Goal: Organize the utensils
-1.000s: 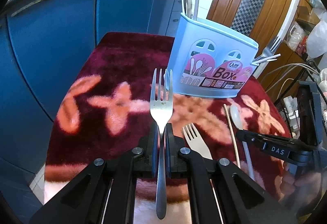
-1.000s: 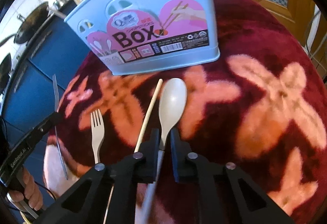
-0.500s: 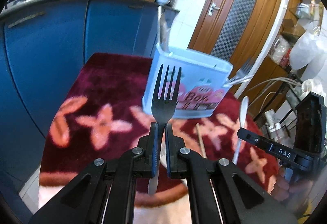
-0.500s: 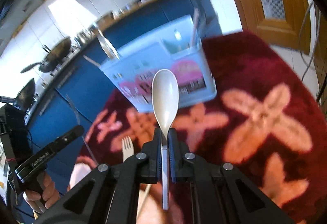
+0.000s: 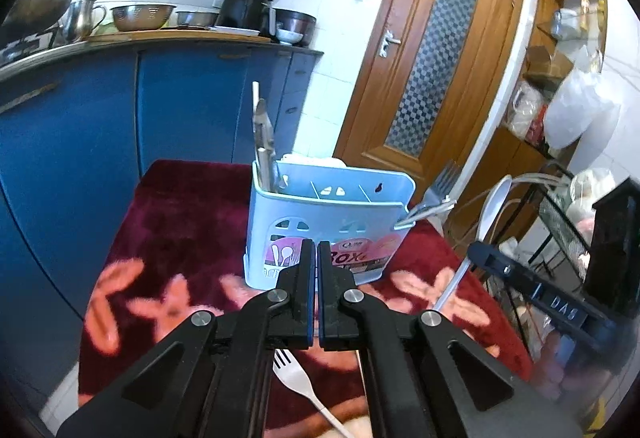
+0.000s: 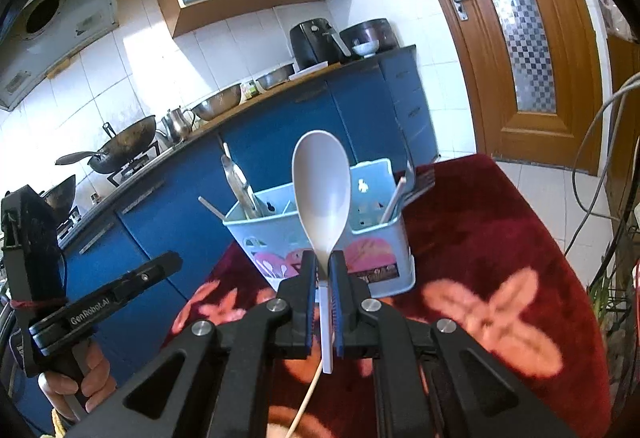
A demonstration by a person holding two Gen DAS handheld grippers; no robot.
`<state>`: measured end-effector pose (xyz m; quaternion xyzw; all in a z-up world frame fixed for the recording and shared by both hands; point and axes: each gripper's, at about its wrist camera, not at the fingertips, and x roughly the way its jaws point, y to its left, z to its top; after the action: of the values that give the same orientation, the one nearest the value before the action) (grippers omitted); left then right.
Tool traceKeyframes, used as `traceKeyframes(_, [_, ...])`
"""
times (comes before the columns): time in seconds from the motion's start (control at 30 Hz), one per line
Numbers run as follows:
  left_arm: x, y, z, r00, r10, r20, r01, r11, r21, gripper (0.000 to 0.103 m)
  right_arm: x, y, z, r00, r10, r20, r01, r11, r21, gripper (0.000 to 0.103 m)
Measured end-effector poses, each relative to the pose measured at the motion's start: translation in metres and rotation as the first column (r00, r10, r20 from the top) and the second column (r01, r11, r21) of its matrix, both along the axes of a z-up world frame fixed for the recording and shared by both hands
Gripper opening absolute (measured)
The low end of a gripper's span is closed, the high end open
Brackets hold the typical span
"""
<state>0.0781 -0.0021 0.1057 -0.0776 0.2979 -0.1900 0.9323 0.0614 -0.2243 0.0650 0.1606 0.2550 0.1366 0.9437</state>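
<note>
The left gripper is clenched with nothing between its jaws; a pale fork lies on the red cloth below it. The right gripper is grasping a white spoon by the handle, bowl up. Farther, the blue utensil box stands on the cloth, with utensils in its end compartments.

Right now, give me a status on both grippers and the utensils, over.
Left gripper shut, nothing visible in it. Right gripper shut on white spoon. Utensil box straight ahead, nothing between. White fork on cloth.
</note>
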Motion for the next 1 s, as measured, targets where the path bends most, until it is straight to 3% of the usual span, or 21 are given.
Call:
traceKeyframes(0.27, [0.004,-0.014,-0.022,0.996,-0.041,-0.08,0.045,0.998,0.05,0.002,-0.003,-0.007,-0.003,1.0,-0.018,0.006,0.018,1.0,0.007,0.008])
traceKeyframes(0.5, [0.006,-0.025,-0.046,0.989,-0.053,-0.14,0.065,0.994,0.083,0.024,-0.011,-0.011,-0.004,0.999,-0.034,0.005,0.034,0.999,0.013,0.008])
traceKeyframes(0.8, [0.005,-0.017,-0.083,0.965,0.004,-0.262,0.027,0.993,0.115,0.024,-0.019,-0.012,-0.006,0.999,-0.031,0.013,0.031,0.999,0.015,0.008])
traceKeyframes(1.0, [0.002,-0.003,-0.103,0.931,0.017,-0.364,0.01,0.997,0.074,0.024,-0.021,-0.01,-0.006,0.999,-0.03,0.011,0.03,0.999,0.017,0.008])
